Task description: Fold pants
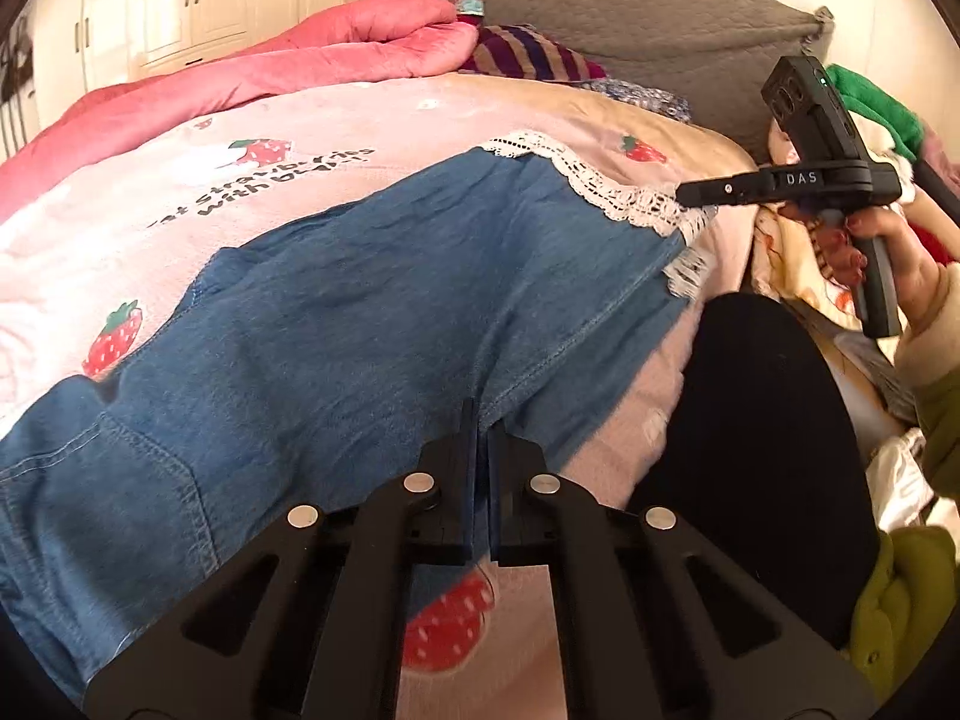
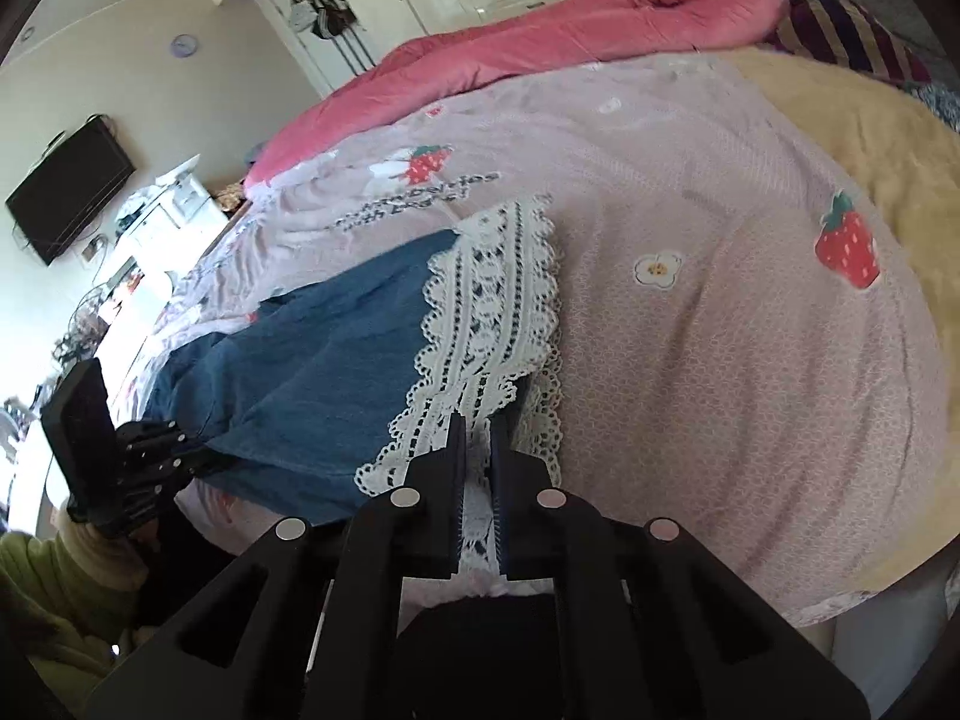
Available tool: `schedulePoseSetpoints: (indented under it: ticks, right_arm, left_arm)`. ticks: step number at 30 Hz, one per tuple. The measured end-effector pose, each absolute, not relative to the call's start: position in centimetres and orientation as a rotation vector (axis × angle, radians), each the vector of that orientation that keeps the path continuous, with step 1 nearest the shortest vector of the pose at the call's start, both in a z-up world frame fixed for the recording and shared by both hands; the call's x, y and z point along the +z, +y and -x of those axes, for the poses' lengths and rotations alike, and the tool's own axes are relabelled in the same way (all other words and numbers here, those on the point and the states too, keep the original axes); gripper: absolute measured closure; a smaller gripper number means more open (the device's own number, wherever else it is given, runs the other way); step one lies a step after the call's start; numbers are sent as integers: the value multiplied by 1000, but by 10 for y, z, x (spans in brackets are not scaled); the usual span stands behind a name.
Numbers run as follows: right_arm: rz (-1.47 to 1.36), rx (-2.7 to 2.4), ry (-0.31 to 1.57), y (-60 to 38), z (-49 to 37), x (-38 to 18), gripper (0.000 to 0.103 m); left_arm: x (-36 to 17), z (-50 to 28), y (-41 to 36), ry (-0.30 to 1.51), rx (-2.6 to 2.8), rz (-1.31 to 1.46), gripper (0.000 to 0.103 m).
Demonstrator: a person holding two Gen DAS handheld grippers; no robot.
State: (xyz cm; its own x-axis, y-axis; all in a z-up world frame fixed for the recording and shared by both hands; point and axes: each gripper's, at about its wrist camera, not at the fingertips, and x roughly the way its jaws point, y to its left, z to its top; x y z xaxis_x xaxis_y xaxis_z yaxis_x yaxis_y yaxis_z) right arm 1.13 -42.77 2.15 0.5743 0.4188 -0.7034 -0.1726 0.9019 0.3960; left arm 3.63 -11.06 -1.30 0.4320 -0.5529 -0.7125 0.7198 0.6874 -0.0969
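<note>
Denim pants [image 1: 372, 312] halved on bed [image 2: 720, 312] — left gripper [image 1: 483, 420] pinching crotch seam, right gripper [image 2: 477, 426] pinching lace hem [image 2: 492, 300]; crosswise fold left.

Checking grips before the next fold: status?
Left gripper shut on pants at the near denim edge. Right gripper shut on lace hem. Pants on bedspread; nothing in the way.

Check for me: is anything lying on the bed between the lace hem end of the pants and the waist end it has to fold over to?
Nothing visible. The right claw is shut on the lace hem, the left claw on the denim edge of the pants. Between them lies only flat denim; the strawberry bedspread beside it is bare.
</note>
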Motion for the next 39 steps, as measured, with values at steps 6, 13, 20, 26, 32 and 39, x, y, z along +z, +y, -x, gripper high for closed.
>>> schedulePoseSetpoints:
  ticks: [6,13,20,26,32,39]
  right_arm:
    - [-269,342,976,-428,-3,-6,96]
    - [-249,326,1000,-424,-1,-15,93]
    - [-258,297,905,-429,6,25,57]
    - [-234,329,818,-407,-29,50,43]
    - [-270,311,833,-397,-91,43,36]
    - [-340,259,911,-409,-139,15,36]
  left_arm:
    - [-26,-23,-116,813,-811,-311,103]
    - [-40,-26,-115,853,-816,-290,102]
    - [-6,-15,-101,798,-853,-235,43]
    - [36,-66,-82,698,-677,-250,35]
    - [22,-152,-74,846,-572,-251,35]
    - [-17,-179,-94,954,-593,-303,51]
